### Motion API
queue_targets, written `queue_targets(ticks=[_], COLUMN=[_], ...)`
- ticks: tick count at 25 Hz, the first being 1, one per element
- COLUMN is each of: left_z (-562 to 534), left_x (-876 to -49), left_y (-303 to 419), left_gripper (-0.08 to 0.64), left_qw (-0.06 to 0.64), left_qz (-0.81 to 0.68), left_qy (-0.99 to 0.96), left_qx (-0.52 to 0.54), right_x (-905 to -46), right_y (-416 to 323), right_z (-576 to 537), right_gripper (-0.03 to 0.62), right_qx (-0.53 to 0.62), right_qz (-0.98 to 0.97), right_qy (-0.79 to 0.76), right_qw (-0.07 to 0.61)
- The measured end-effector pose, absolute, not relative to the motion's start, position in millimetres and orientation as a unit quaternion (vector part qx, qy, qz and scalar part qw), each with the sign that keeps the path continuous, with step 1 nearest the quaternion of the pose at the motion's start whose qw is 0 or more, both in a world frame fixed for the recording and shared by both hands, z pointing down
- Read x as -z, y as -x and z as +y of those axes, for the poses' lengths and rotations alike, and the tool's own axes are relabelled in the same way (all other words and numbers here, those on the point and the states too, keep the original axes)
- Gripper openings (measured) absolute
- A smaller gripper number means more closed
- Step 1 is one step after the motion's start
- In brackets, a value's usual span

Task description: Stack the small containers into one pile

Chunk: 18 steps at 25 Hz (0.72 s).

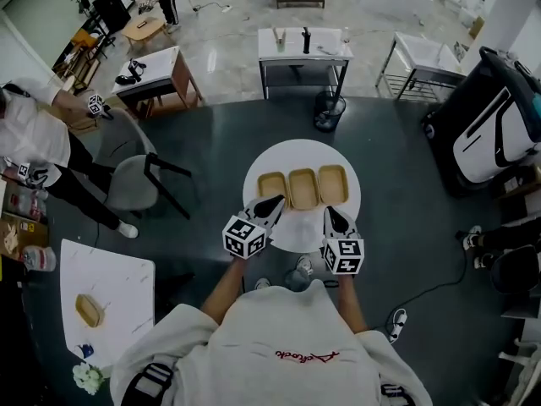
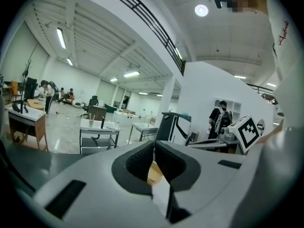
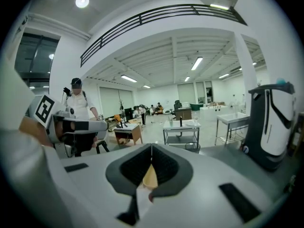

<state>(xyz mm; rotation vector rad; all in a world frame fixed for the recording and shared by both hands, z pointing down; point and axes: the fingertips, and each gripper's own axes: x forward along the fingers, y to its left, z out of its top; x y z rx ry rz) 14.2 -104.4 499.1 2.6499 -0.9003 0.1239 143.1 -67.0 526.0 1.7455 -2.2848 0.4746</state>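
Note:
Three shallow tan containers lie side by side on the round white table: the left one, the middle one and the right one. My left gripper hovers at the near edge of the left container, jaws shut and empty. My right gripper sits just short of the right container, also shut on nothing. In the left gripper view the shut left gripper shows a sliver of tan container below it. The right gripper view shows the same: a tan container under the closed right gripper.
A grey chair stands left of the table, with a person in white beyond it. A small white table at lower left holds another tan container. A bin, a workbench and a black-white machine stand farther off.

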Motion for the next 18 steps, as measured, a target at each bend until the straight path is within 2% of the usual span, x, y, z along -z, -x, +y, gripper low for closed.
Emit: queue_targets(ticks=[18], left_z=[-140.1], left_x=[-517.3], left_y=[-33.1], left_gripper=[0.023], left_qw=[0.177], left_qz=[-0.398], left_qy=[-0.899], left_qx=[-0.054], right_x=[-540.7], right_y=[-173.8], right_z=[-125.8], right_gripper=[0.02], right_qx=[-0.161], right_qz=[-0.826], right_qy=[-0.527], right_qw=[0.122])
